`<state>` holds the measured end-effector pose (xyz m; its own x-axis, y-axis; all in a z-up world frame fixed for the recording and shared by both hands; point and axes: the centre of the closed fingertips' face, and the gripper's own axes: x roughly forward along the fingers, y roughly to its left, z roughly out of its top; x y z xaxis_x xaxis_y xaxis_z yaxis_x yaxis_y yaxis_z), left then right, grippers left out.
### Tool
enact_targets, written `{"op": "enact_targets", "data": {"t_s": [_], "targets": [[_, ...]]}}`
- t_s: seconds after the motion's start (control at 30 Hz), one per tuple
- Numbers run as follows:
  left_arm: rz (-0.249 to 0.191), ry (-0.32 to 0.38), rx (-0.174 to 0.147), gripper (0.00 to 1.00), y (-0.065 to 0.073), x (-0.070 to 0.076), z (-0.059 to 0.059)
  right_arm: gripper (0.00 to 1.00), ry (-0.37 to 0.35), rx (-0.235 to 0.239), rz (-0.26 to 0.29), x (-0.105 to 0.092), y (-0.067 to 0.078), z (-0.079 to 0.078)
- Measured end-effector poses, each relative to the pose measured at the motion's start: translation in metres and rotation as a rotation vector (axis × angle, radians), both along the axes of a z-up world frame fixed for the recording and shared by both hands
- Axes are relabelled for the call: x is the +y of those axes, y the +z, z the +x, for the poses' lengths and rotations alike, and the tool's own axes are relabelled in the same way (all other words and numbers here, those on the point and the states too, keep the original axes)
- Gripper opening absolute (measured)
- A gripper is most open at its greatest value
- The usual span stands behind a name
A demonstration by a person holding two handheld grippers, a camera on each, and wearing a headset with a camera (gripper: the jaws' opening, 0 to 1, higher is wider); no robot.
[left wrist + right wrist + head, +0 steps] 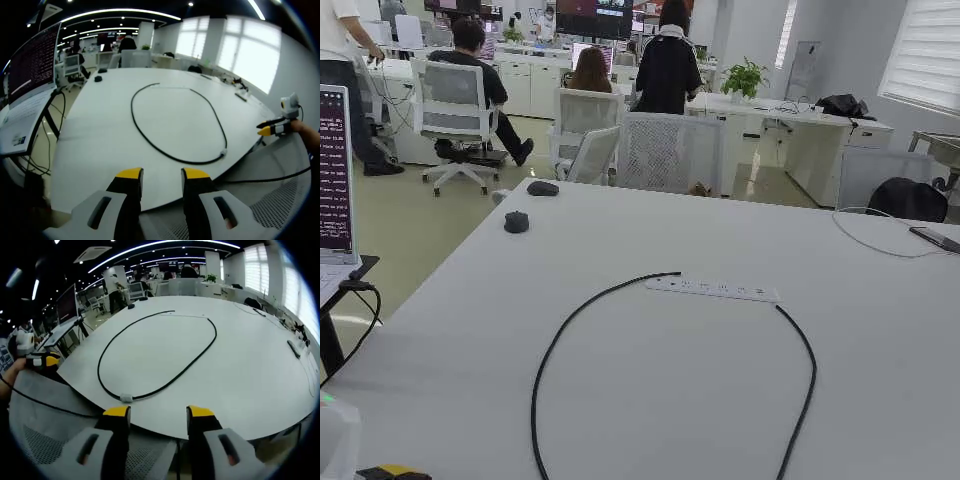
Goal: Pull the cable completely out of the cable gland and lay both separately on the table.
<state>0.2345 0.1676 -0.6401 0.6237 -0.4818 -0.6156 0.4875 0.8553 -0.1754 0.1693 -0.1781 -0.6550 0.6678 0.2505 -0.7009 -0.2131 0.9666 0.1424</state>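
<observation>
A long black cable [548,352] lies in a big loop on the white table [670,400]. It also shows as cable [133,112] and cable [99,362] in the gripper views. A small pale cable gland [224,151] sits on the cable at the loop's near end, close to the table edge, and appears again as gland [125,398]. My left gripper [162,175] is open and empty, short of the near edge. My right gripper [159,412] is open and empty too, just before the gland. Each one appears in the other's view: right gripper [272,130], left gripper [44,360].
A white power strip [710,288] lies at the loop's far end. Two dark mice [516,222] sit far left, a laptop [335,190] on a stand beside the table, a phone [935,238] far right. A mesh chair [45,445] is below the grippers. People sit beyond.
</observation>
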Motion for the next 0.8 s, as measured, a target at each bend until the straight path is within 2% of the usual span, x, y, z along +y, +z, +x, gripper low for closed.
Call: {"op": "enact_targets", "data": {"t_s": [0.8], "targets": [[-0.002,-0.001,0.004,0.32,-0.0006,-0.0001,-0.0006,0.44,-0.003,-0.002,0.006,0.0,0.0006,0.0]]}}
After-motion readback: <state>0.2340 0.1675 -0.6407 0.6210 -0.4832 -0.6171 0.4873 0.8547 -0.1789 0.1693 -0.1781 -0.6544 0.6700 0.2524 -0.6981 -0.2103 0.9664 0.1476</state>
